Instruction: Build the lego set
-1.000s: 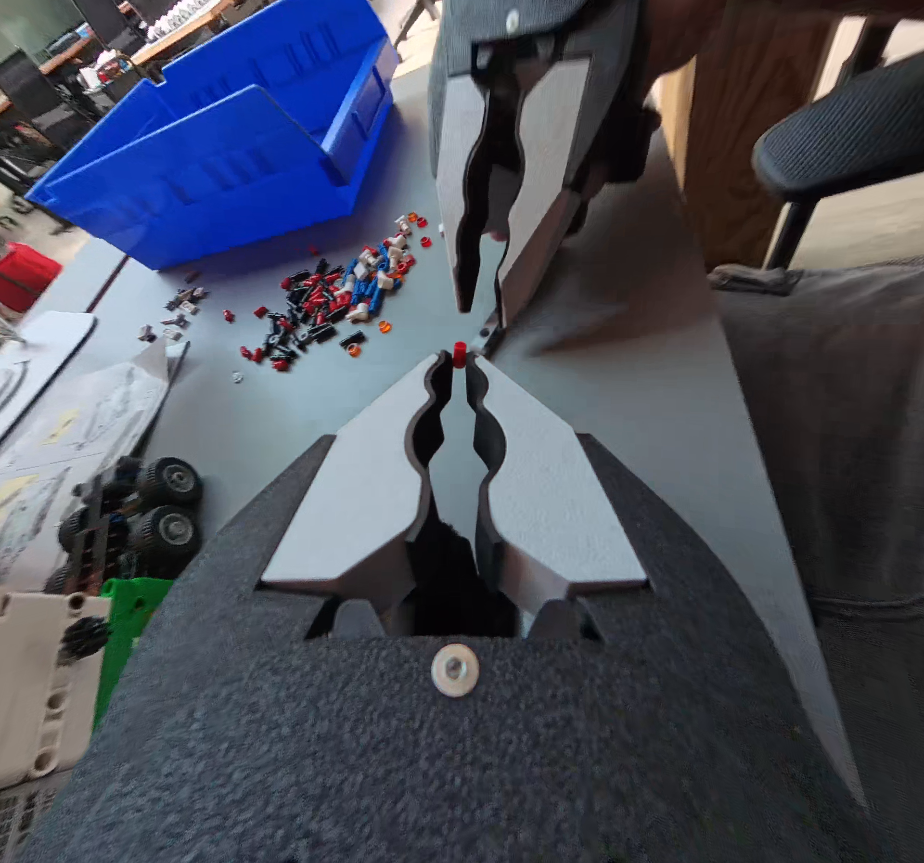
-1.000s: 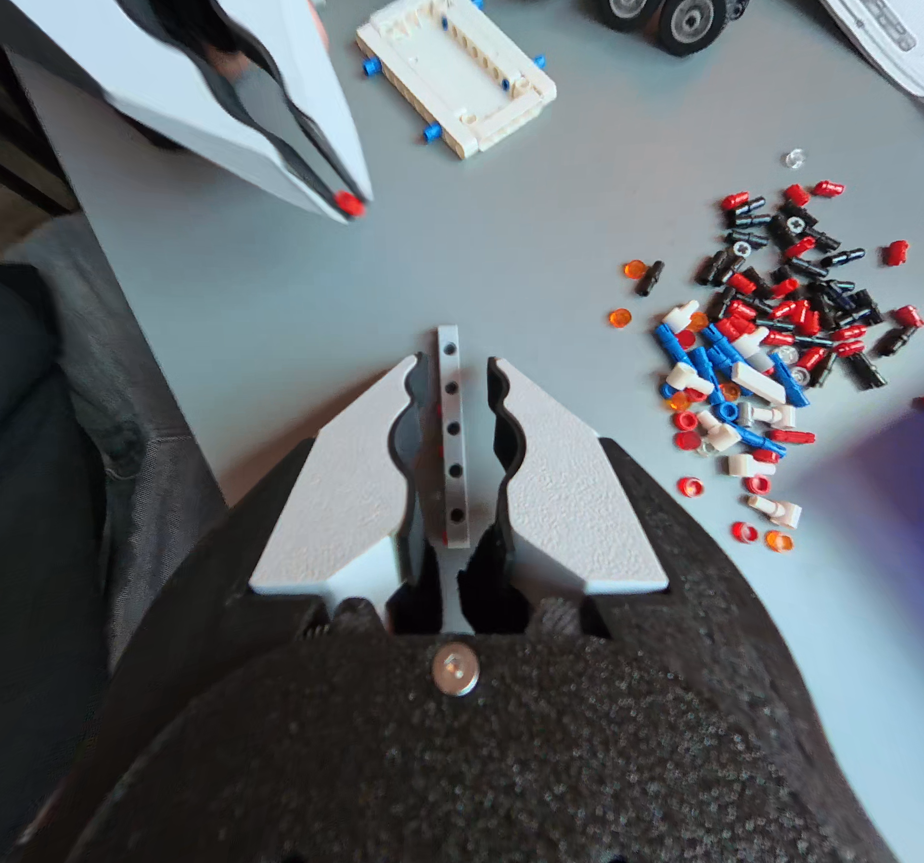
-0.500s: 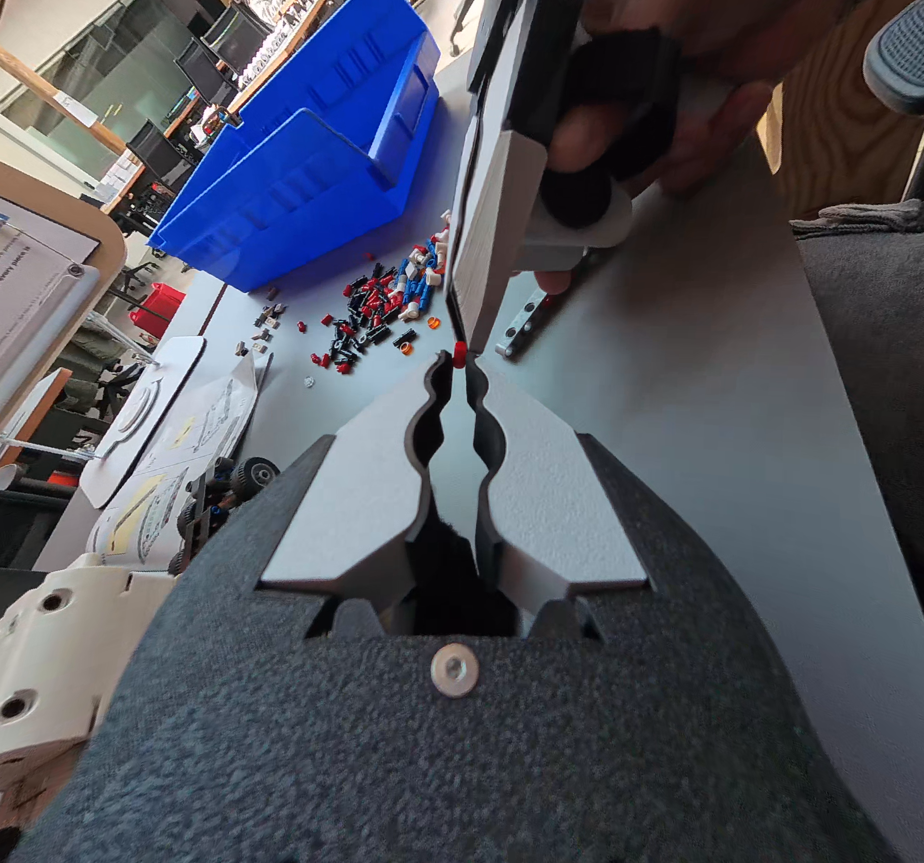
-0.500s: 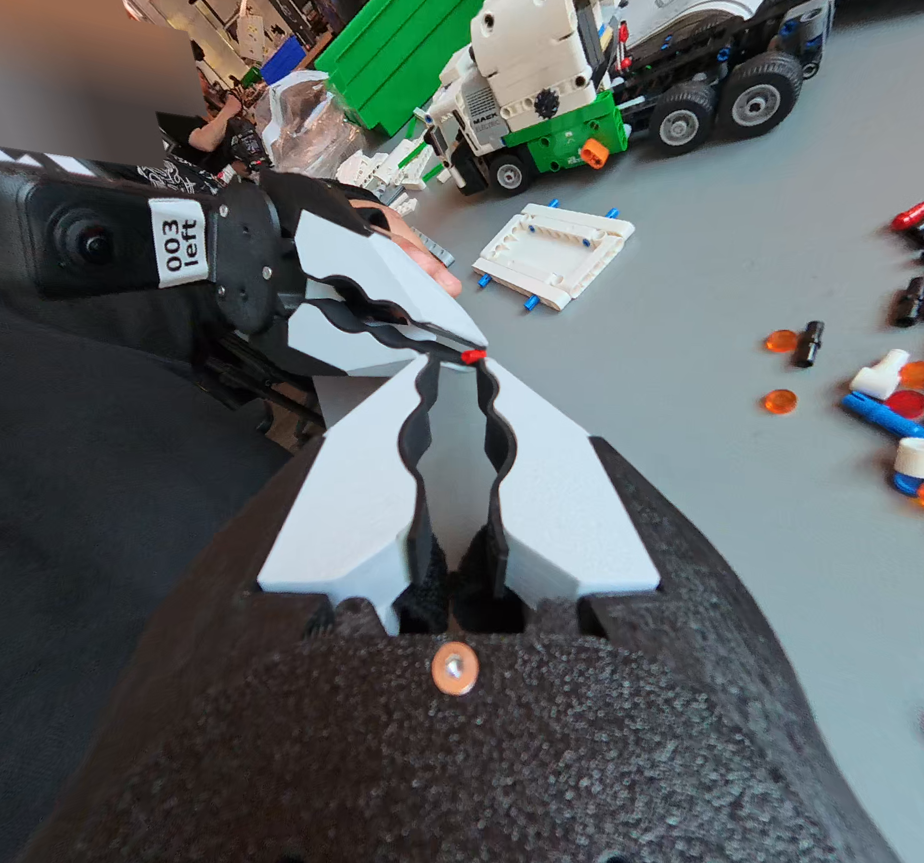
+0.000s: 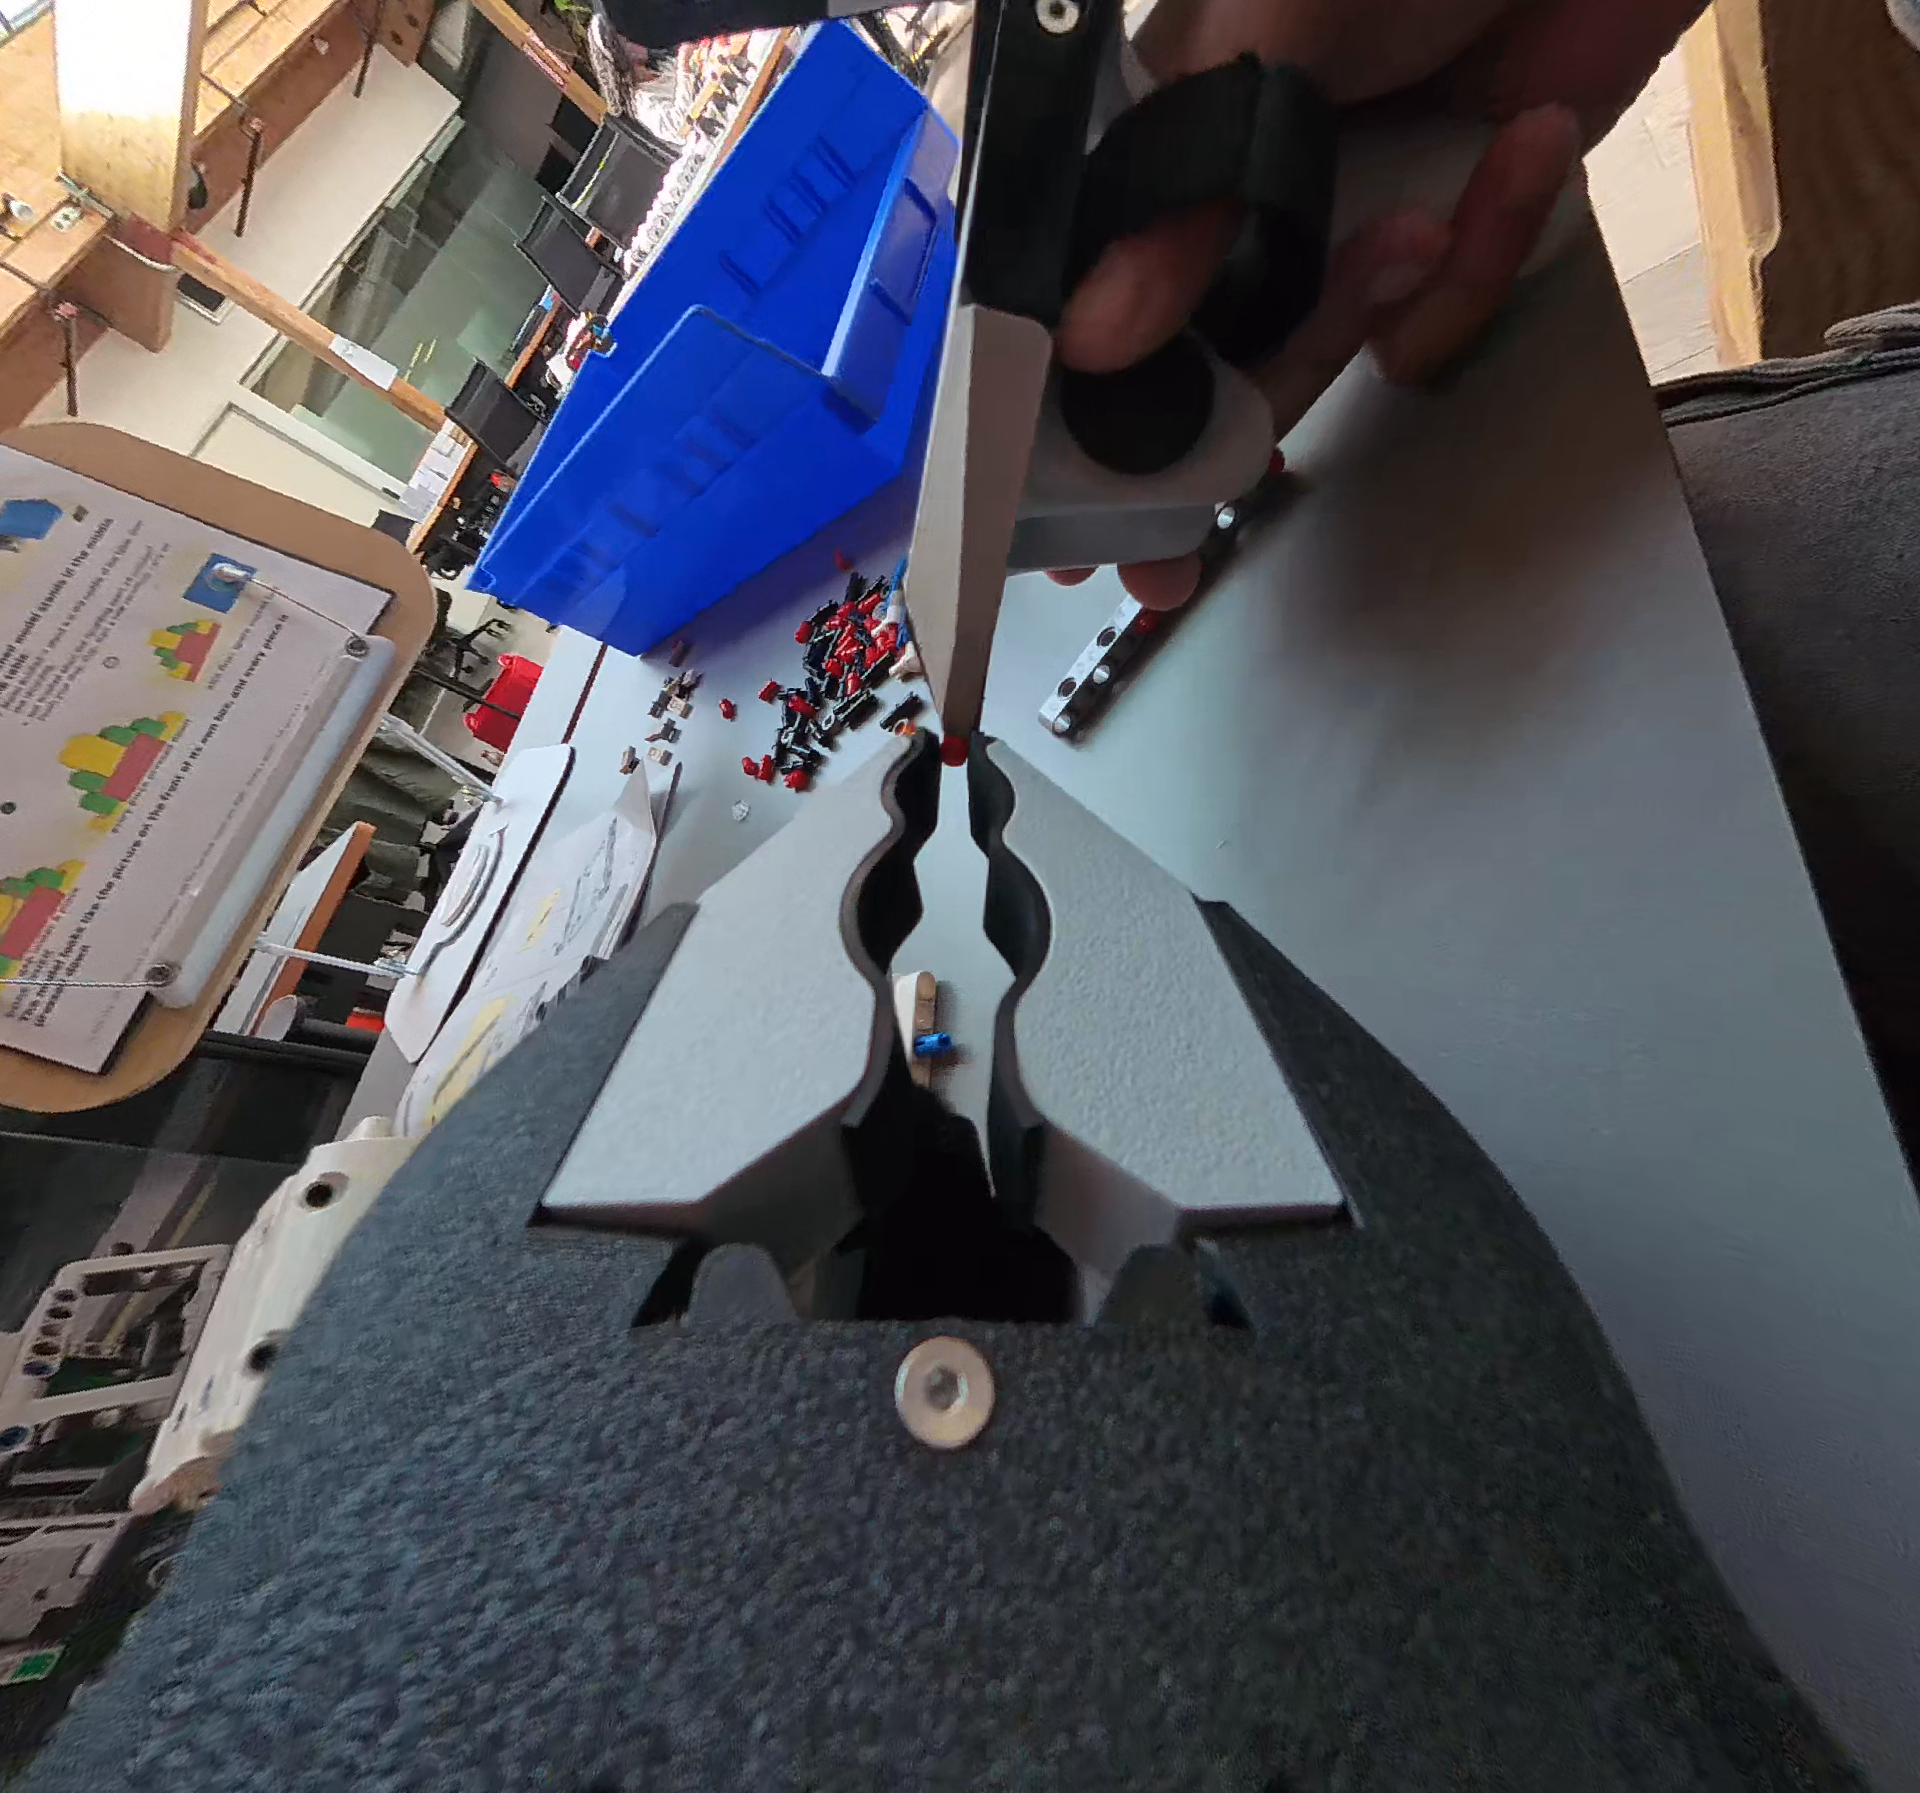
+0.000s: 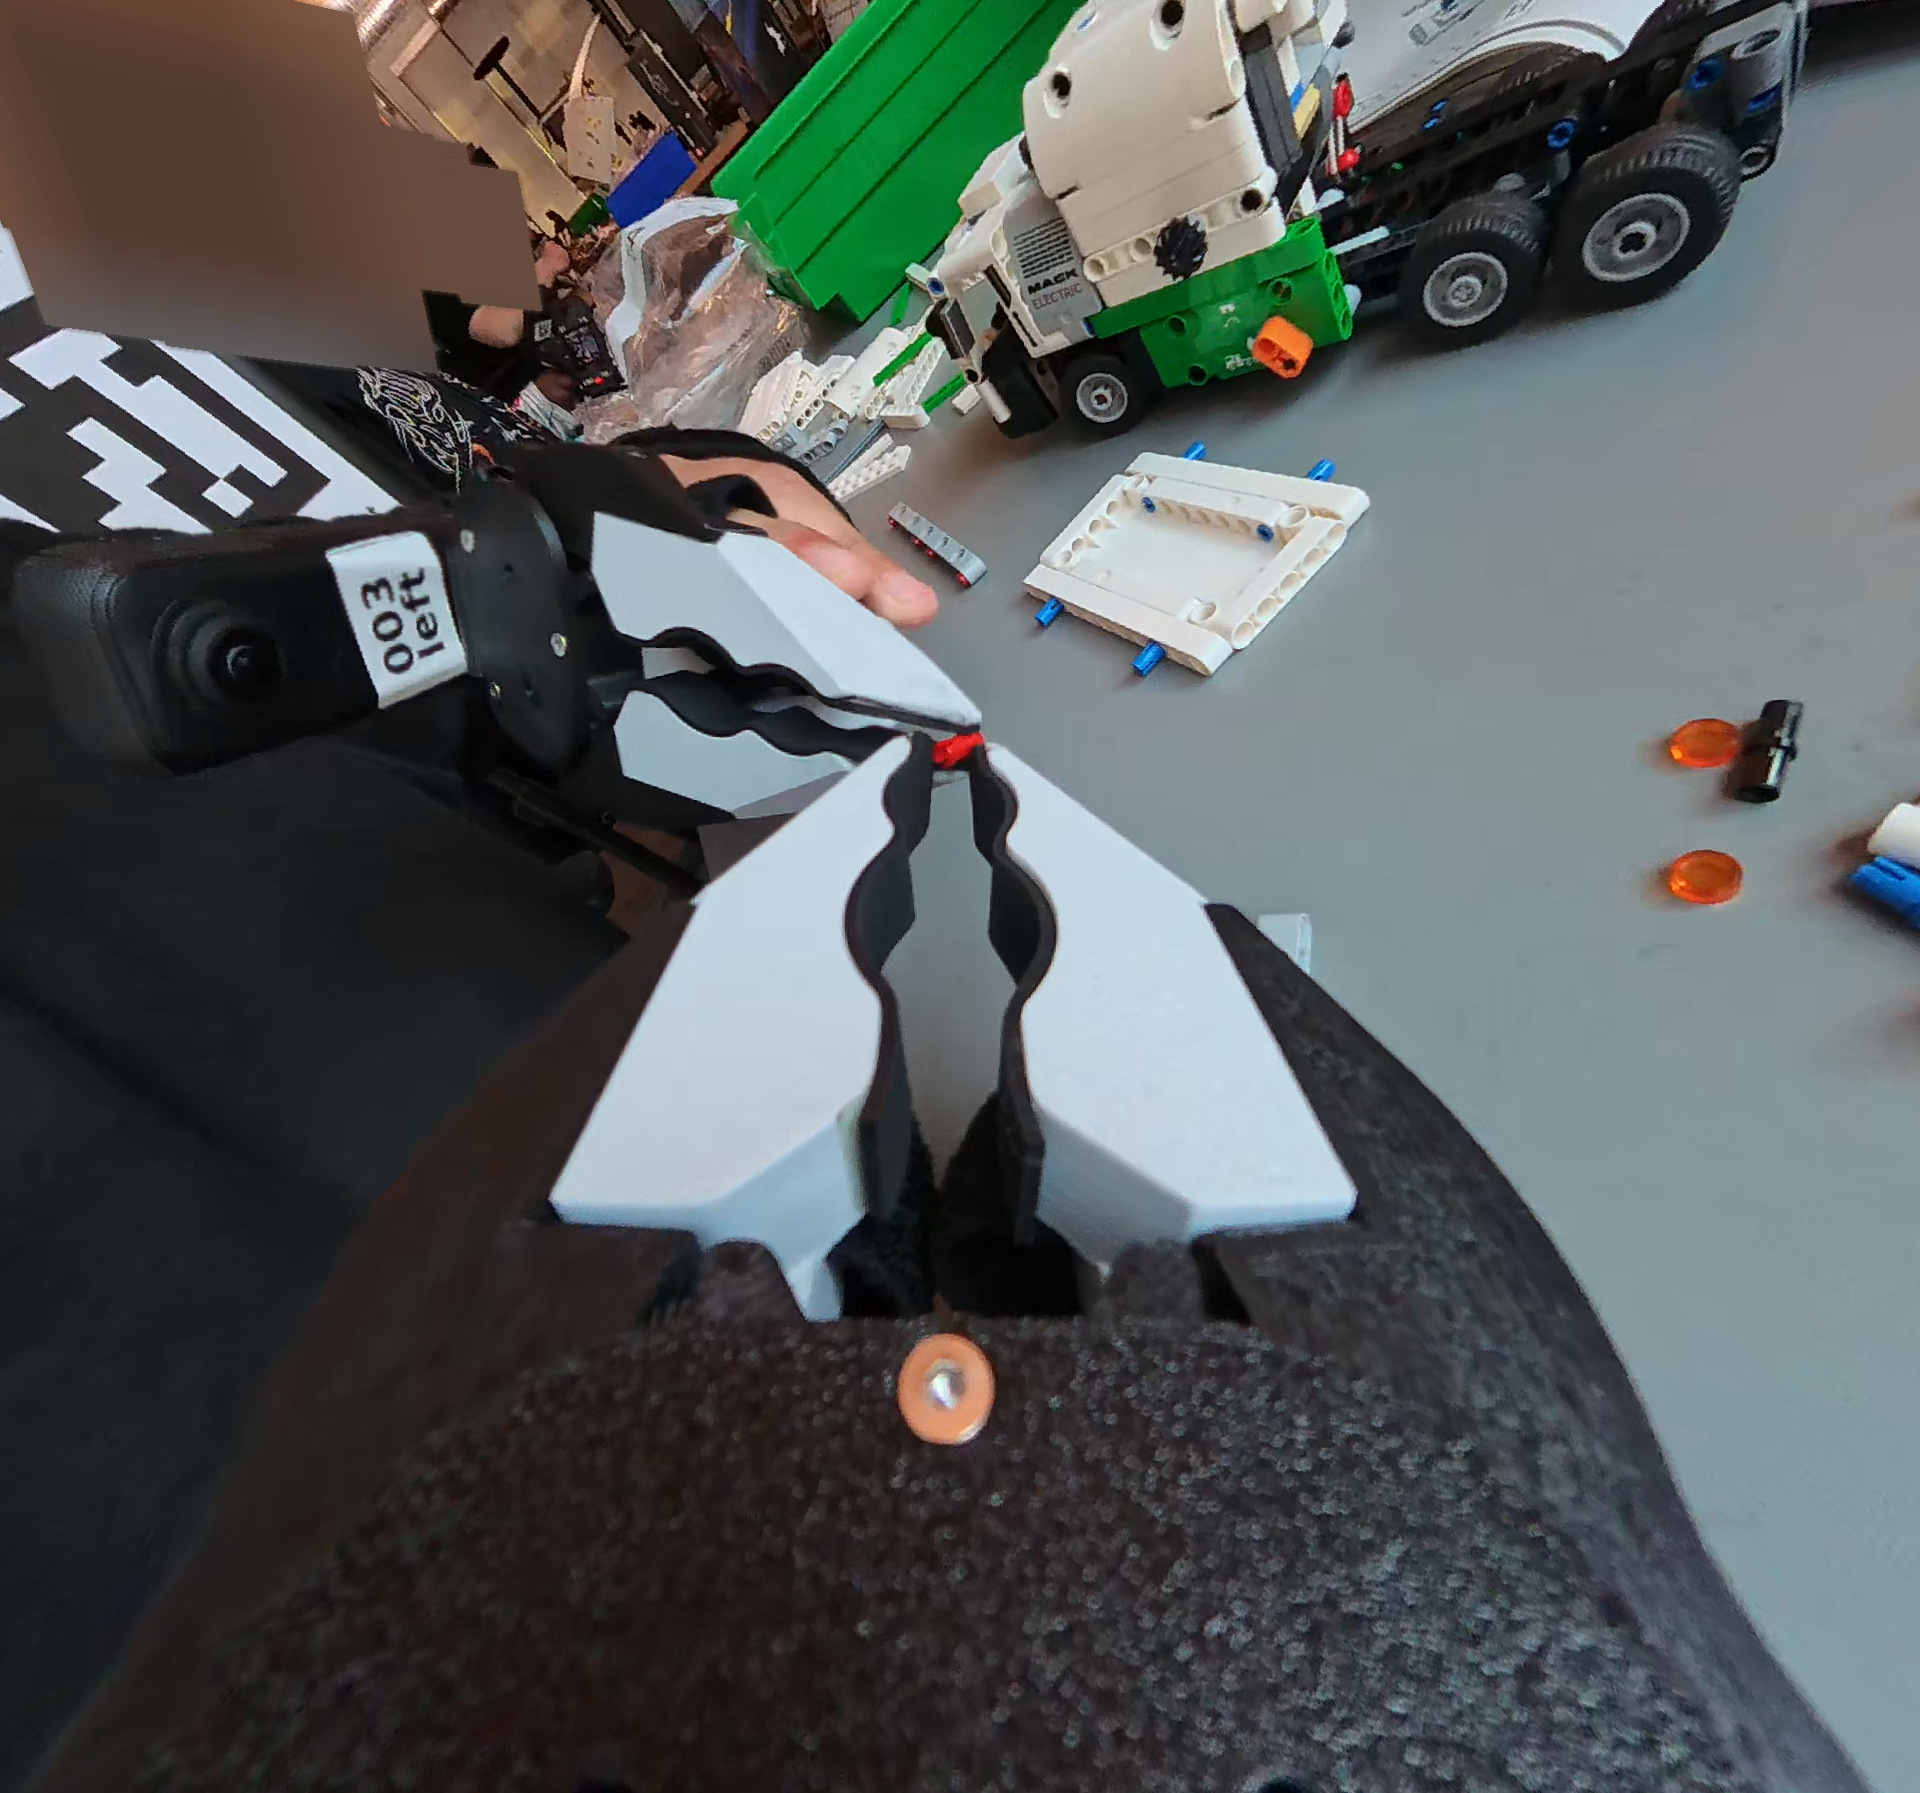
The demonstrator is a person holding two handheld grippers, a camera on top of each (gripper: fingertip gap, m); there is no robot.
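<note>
Pinching one red pin point(image 5: 953, 749) together, left claw point(image 5: 951, 756) and right claw point(image 6: 951, 756) meet; two orange discs point(image 6: 1704, 742) lie nearby.

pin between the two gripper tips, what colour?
Red. The pin shows best in the right wrist view, pinched at the left gripper tips.

The table point(image 6: 1558, 1068) is smooth, matt grey. The blue bin point(image 5: 727, 434) is glossy plastic. The truck point(image 6: 1195, 216) shows shiny white and green plastic with dull rubber tyres. The orange studs point(image 6: 1704, 877) look clear and glossy. Both gripper bodies are rough, grainy black, their fingers point(image 6: 1143, 1016) matt pale plastic. The far board point(image 5: 114, 18) is chipped wood.
</note>
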